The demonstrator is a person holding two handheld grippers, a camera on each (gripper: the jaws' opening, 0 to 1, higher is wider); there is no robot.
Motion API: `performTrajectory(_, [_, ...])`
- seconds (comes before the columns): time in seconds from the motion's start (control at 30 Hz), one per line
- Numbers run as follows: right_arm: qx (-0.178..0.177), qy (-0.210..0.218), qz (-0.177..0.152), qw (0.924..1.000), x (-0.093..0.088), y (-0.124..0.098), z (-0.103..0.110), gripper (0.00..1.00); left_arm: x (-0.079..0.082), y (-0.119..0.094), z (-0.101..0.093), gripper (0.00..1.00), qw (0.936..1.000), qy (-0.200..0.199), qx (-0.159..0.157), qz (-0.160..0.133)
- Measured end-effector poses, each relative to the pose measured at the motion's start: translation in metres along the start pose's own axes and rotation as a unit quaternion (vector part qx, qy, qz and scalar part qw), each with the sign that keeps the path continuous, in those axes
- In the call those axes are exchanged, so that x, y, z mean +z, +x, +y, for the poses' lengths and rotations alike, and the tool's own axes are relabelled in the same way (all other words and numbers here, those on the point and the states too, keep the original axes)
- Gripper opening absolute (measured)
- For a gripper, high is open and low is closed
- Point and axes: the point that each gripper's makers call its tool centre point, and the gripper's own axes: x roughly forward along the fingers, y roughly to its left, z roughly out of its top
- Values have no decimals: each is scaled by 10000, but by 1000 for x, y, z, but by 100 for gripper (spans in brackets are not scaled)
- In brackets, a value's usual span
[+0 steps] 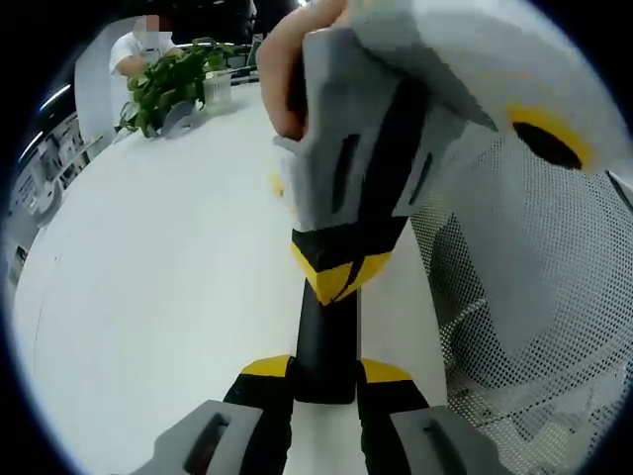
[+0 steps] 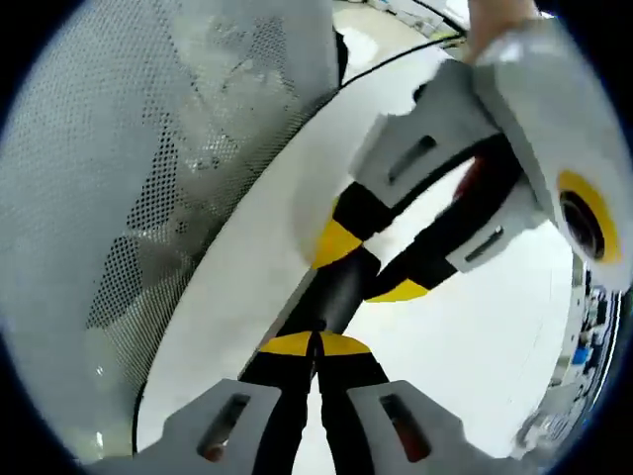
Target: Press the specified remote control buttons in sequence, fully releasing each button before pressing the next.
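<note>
Remote (image 1: 326, 336) clamped by left hand-held gripper (image 1: 326, 381); right hand-held gripper (image 2: 318, 356), jaws shut, touches it above the counter (image 1: 158, 297). Probably mid-press; release fully next.

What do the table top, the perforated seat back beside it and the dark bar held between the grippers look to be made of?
Table top: smooth white laminate or painted board, judging by its even, slightly glossy surface. Perforated seat back: pale mesh, probably woven plastic or fabric, with regular small holes. Dark bar, likely the remote: matte black plastic, with a soft sheen; buttons not visible.
</note>
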Motion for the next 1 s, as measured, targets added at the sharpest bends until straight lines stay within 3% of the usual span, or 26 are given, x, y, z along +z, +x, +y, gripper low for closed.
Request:
performTrajectory(0.13, [53,820,-263,9963,0,-1,-1,0,0,0,0,25,10000,-10,-1,-10])
performTrajectory(0.27, [228,1846,-591,9808,0,-1,-3,0,0,0,0,25,10000,-12,0,-8])
performTrajectory(0.43, [406,2195,-686,9723,1,-1,-4,0,0,0,0,25,10000,-18,-2,-16])
performTrajectory(0.53, [425,2209,-732,9716,4,0,-5,0,0,0,0,25,10000,-22,-4,-22])
performTrajectory(0.57, [419,2174,-724,9725,5,0,-5,0,0,0,0,25,10000,-23,-4,-26])
performTrajectory(0.67, [326,1547,-571,9858,6,0,-4,0,0,0,0,25,10000,-28,-5,-30])
performTrajectory(0.73, [259,963,-472,9939,7,0,-2,0,0,0,0,25,10000,-23,-4,-27])
performTrajectory(0.77, [206,434,-360,9982,7,1,-2,0,0,0,0,25,10000,-24,-4,-27])
performTrajectory(0.87, [174,-202,-48,9996,7,2,0,0,0,0,0,25,10000,-18,-2,-21])
performTrajectory(1.0, [149,-928,278,9952,8,3,1,0,0,0,0,25,10000,-14,-1,-18])
